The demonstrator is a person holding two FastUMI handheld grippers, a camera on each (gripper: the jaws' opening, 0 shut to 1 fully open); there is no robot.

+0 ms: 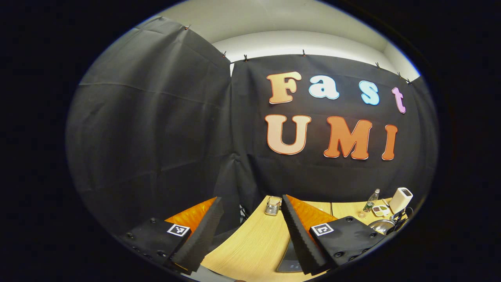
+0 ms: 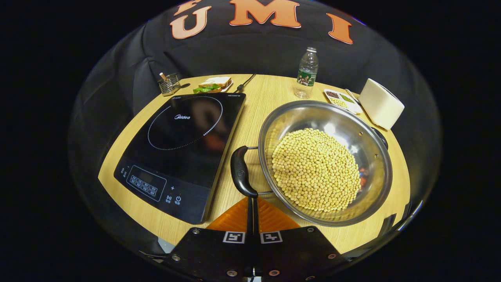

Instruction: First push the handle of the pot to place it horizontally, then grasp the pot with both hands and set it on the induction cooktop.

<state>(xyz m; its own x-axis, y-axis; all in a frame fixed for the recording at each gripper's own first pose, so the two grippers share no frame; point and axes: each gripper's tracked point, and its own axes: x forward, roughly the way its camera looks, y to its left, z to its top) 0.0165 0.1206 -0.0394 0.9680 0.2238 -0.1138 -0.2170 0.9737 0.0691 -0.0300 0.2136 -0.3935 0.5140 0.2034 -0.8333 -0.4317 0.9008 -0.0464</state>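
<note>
A steel pot (image 2: 368, 156) heaped with yellow beans stands on the wooden table (image 2: 258, 102), right of the black induction cooktop (image 2: 184, 145). Its black handle (image 2: 239, 172) sticks out on the side facing the cooktop, and a second small handle (image 2: 380, 135) sits on the far rim. My right gripper (image 2: 250, 199) is shut with nothing in it, its tips right at the near end of the black handle. My left gripper (image 1: 250, 199) is open and held above the table's left part, facing the wall. The pot's rim (image 1: 381, 225) and a corner of the cooktop (image 1: 291, 263) show low in the left gripper view.
Along the back of the table stand a water bottle (image 2: 306, 72), a white cylinder (image 2: 380, 103), a small dish of beans (image 2: 340, 100), a sandwich on a plate (image 2: 213, 83) and a wire holder (image 2: 169, 84). A cable (image 2: 244, 83) runs back from the cooktop.
</note>
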